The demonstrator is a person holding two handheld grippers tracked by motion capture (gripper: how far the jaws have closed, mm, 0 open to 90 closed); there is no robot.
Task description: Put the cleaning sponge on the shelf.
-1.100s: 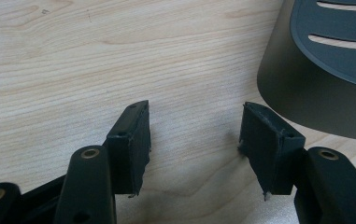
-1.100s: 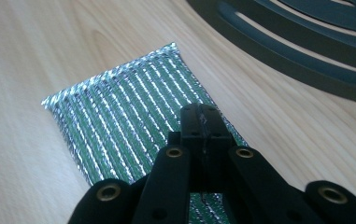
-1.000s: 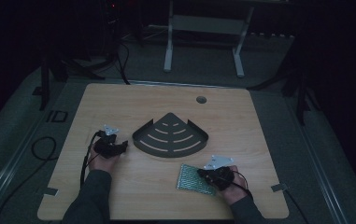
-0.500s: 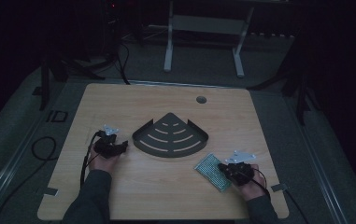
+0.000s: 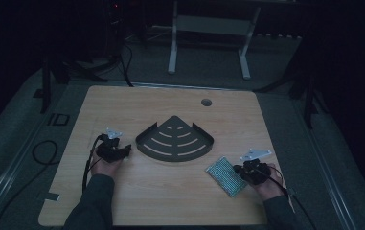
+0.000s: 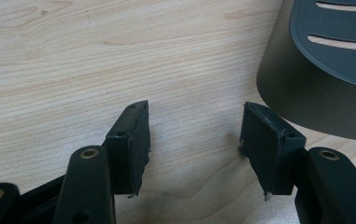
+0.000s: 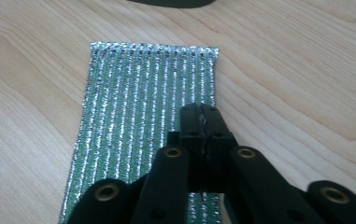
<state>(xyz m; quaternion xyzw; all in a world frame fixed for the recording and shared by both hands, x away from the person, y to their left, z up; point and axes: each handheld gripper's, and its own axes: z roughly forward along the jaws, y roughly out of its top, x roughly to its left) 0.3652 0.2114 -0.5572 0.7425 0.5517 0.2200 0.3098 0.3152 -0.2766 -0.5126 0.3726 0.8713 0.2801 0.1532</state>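
Left gripper (image 5: 125, 151) sits near the table's (image 5: 122, 103) left edge, jaws standing wide apart with bare wood between them, nothing held. In the left gripper view the dark corner shelf (image 6: 325, 70) lies just beside its far pad (image 6: 269, 140), apart from it as far as I can tell. I would keep this hand parked; the shelf (image 5: 175, 141) needs no steadying yet.

Centre: shelf flat on the table, open face up, slots clear.

Right: the right gripper (image 7: 202, 116) has its jaws pressed together over the near edge of the green sparkly scouring pad (image 7: 147, 116). Whether a pinch of the weave is caught between them I cannot tell. The pad (image 5: 225, 175) lies flat, below and right of the shelf, well apart from it.

My judgement: the step is carrying the pad to the shelf. Confirm the pinch first with a slight lift; thin mesh slips easily. Then lift clear of the rim, and lower onto the slotted floor.
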